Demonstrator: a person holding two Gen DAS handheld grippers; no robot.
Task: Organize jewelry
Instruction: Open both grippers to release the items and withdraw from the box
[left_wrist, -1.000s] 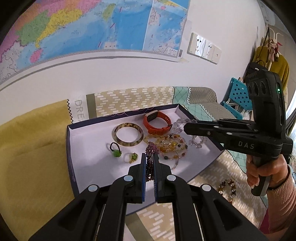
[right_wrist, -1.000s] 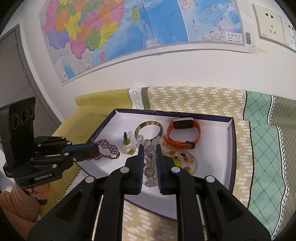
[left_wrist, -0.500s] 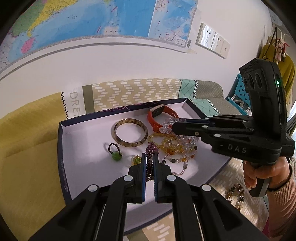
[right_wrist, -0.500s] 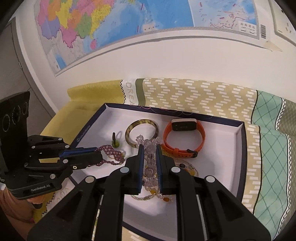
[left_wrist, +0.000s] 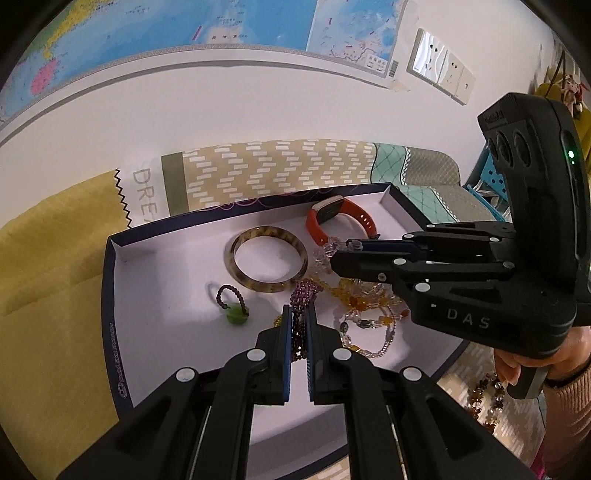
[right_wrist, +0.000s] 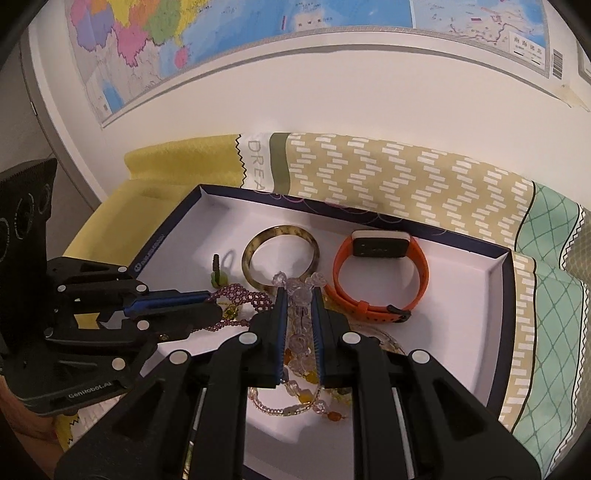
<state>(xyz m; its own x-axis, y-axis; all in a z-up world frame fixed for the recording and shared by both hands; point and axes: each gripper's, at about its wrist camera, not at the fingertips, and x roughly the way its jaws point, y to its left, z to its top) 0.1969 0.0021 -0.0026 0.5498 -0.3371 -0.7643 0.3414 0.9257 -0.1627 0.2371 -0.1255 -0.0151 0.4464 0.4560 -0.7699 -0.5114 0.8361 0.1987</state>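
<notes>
The patchwork cloth of yellow, zigzag-tan and teal panels (right_wrist: 388, 173) covers the surface under everything. On it sits the shallow dark-blue cardboard tray with a white floor (left_wrist: 110, 295), evidently the collecting place for the jewelry. Inside lie the mottled brown-and-cream bangle (left_wrist: 265, 264), the orange rubber fitness band (right_wrist: 380, 277), a tangle of amber and clear bead strands (left_wrist: 369, 317) and a small dark-beaded ring with a green stone (left_wrist: 232, 306).

The right tool (right_wrist: 298, 295) is clamped on a bracelet of clear faceted crystal beads (right_wrist: 297, 291), held above the amber tangle. The left tool (left_wrist: 298, 314) is pressed together on a purple beaded bracelet (left_wrist: 304, 291), which droops from its tips over the tray floor (probably carried by one edge so each piece hangs free and can be set down apart).

Compared with a second earlier, both tools have come lower and further over the tray, and the crystal bracelet now sits nearer the bangle and the orange band. One more beaded piece (left_wrist: 484, 398) lies outside on the cloth.
</notes>
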